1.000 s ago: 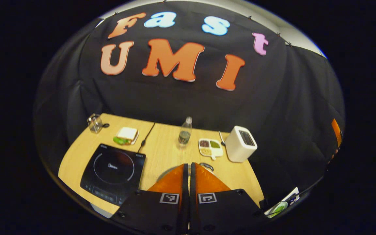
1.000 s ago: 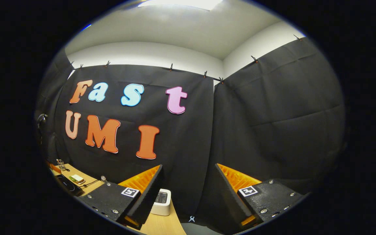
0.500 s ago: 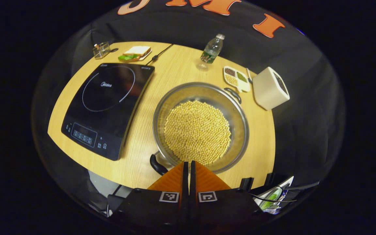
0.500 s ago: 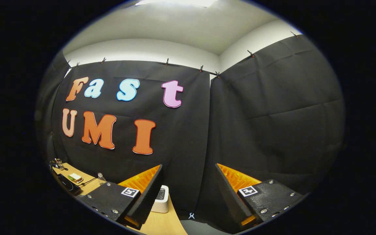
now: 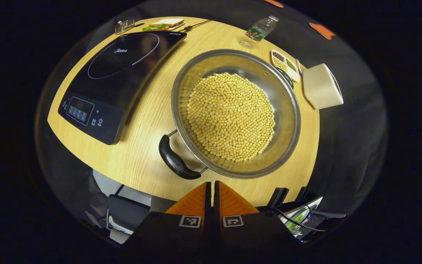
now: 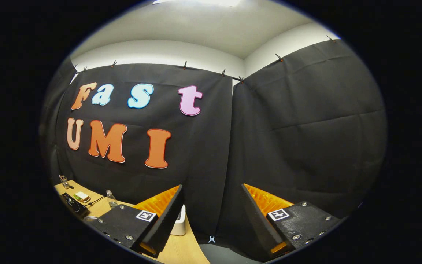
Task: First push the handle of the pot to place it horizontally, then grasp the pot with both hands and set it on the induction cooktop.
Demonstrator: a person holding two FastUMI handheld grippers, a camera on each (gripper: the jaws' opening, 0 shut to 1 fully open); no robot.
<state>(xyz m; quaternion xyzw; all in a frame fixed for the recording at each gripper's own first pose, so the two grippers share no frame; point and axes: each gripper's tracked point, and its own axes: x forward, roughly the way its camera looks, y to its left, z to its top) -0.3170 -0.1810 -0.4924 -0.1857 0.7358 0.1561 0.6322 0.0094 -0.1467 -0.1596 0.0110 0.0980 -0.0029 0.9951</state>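
Note:
A steel pot [image 5: 288, 110] filled with yellow beans stands on the wooden table [image 5: 145, 121]. Its near black handle [image 5: 176, 161] points toward the table's front edge, and the far handle [image 5: 286, 76] sits at the opposite rim. A black induction cooktop [image 5: 119, 77] lies left of the pot. My left gripper [image 5: 211, 185] is shut with nothing in it, hovering above the table's front edge just short of the near handle. My right gripper [image 6: 211, 190] is open and empty, held high and facing the booth wall, off to the table's right side.
A white toaster [image 5: 322, 86] and a divided dish of grains [image 5: 286, 65] stand right of the pot. A water bottle [image 5: 258, 29], a sandwich on a plate [image 5: 165, 24] and a small clear holder [image 5: 124, 25] line the far edge. A chair [image 5: 126, 212] sits below the front edge.
The left gripper has tipped downward and risen over the table, so the pot and its near handle have come fully into its view. The right gripper has drifted only slightly.

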